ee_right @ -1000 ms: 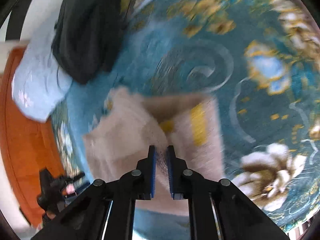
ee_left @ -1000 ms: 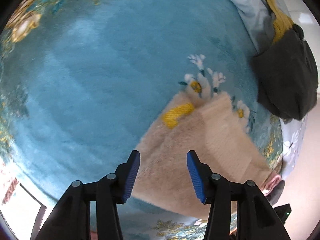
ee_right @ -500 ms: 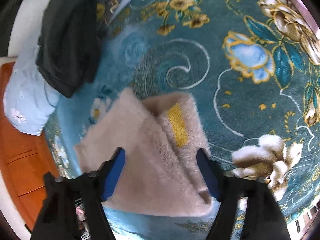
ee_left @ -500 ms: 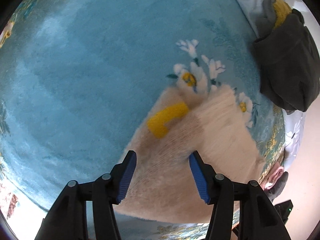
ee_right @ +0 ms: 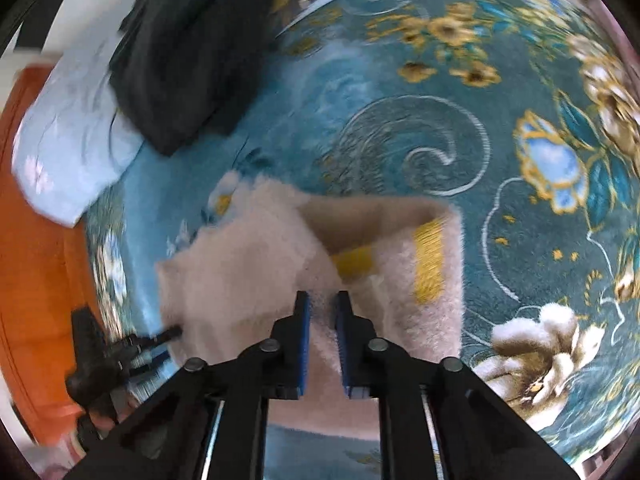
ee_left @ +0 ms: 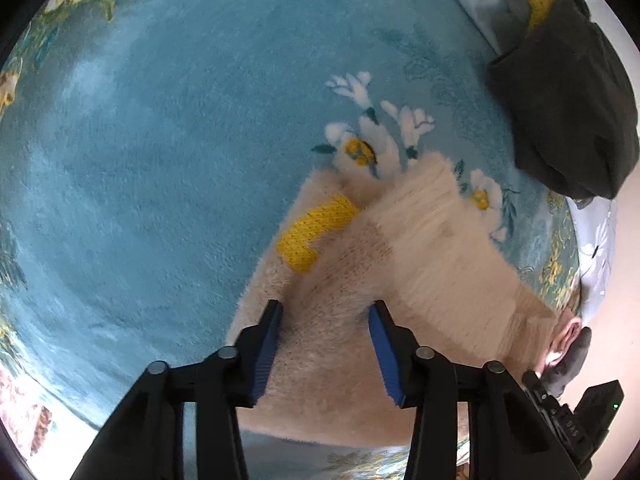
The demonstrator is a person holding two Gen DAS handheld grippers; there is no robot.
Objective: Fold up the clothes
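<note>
A fuzzy beige sweater [ee_left: 420,264] with a yellow patch [ee_left: 316,232] lies partly folded on the teal floral carpet [ee_left: 160,160]. My left gripper [ee_left: 325,312] is open, its blue pads above the sweater's near part. In the right wrist view the same sweater [ee_right: 248,272] shows with its yellow stripes [ee_right: 430,260]. My right gripper [ee_right: 321,300] is shut on a fold of the sweater's fabric. The view is blurred by motion.
A dark grey garment [ee_left: 568,108] and pale blue floral fabric [ee_left: 596,248] lie at the carpet's far right; they show in the right wrist view as the dark garment [ee_right: 180,48] and the blue fabric [ee_right: 72,132]. An orange wooden surface [ee_right: 36,280] borders the carpet.
My right gripper was open half a second ago and has shut on the sweater's fold. My left gripper stayed open and moved slightly closer over the sweater.
</note>
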